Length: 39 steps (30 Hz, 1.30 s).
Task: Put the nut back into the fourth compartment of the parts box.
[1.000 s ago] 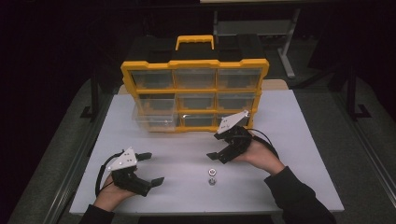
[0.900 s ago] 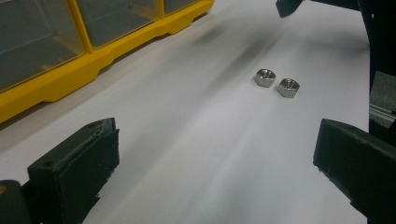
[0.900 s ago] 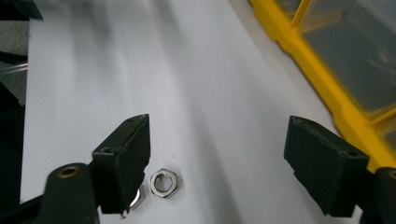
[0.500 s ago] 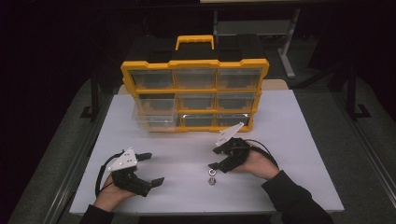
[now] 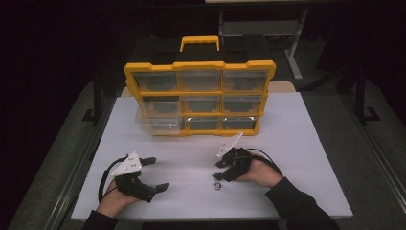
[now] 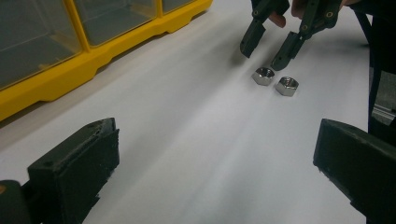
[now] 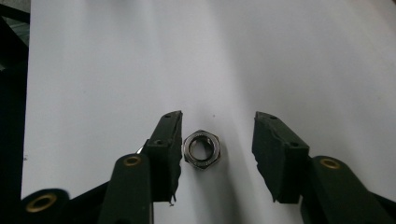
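Two steel hex nuts lie flat on the white surface [image 5: 306, 143], in front of the yellow organiser case [image 5: 199, 98] with its clear drawers. Seen from the left gripper view, the nearer nut [image 6: 286, 86] and the farther nut [image 6: 263, 76] sit side by side, almost touching, each bright, six-sided, with a threaded bore facing up. The right tongs [image 5: 220, 170] point down over them; their jaws have just been closing, and in the right gripper view one nut [image 7: 201, 149] sits between the pads, close against one pad and clear of the other, so it is not pinched. The left tongs [image 5: 154, 173] rest on the surface, well apart from the nuts, jaws spread with nothing between.
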Tool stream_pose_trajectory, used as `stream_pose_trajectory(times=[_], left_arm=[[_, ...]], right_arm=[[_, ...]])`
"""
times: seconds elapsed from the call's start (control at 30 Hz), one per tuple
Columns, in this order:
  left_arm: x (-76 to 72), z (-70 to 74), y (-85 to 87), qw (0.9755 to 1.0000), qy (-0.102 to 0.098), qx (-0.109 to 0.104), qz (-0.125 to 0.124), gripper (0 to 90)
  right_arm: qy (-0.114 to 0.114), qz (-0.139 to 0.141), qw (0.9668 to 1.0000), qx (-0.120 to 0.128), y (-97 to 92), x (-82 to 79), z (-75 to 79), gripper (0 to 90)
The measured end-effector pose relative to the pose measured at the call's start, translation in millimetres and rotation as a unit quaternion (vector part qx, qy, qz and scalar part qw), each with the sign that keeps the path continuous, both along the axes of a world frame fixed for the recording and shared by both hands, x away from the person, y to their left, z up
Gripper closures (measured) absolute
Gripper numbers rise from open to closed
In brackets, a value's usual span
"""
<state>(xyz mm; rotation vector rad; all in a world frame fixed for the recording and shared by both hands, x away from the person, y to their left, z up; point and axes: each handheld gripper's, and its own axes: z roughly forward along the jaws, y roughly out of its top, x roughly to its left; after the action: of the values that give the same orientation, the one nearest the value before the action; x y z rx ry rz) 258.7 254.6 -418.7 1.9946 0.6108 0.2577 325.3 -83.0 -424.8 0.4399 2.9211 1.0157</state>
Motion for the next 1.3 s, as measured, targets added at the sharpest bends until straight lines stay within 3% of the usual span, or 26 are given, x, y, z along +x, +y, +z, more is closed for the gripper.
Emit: stream_pose_trajectory(times=[0.3, 0.6, 0.73, 0.9, 1.3], left_arm=[[-0.3, 0.2, -0.1, 1.0000, -0.001, 0.002, -0.001, 0.0], [-0.2, 0.5, 0.1, 1.0000, -0.001, 0.001, 0.000, 0.0], [-0.3, 0.4, 0.2, 1.0000, -0.001, 0.001, 0.000, 0.0], [-0.1, 0.3, 0.0, 1.0000, 0.000, 0.000, 0.001, 0.0], [0.4, -0.3, 0.5, 1.0000, 0.001, 0.000, 0.001, 0.0]], right_arm=[[0.006, 0.011, 0.9998, -0.017, 6.2, -0.3, -7.6, 59.0], [0.012, 0.011, 0.9997, -0.018, 6.7, 1.1, -10.7, 64.2], [0.000, 0.008, 0.9996, -0.026, 6.7, 0.9, -11.3, 67.6], [-0.010, 0.009, 0.9994, -0.033, 7.9, -0.6, -11.0, 68.6], [-0.004, 0.008, 0.9993, -0.037, 7.3, 1.0, -9.7, 69.3]])
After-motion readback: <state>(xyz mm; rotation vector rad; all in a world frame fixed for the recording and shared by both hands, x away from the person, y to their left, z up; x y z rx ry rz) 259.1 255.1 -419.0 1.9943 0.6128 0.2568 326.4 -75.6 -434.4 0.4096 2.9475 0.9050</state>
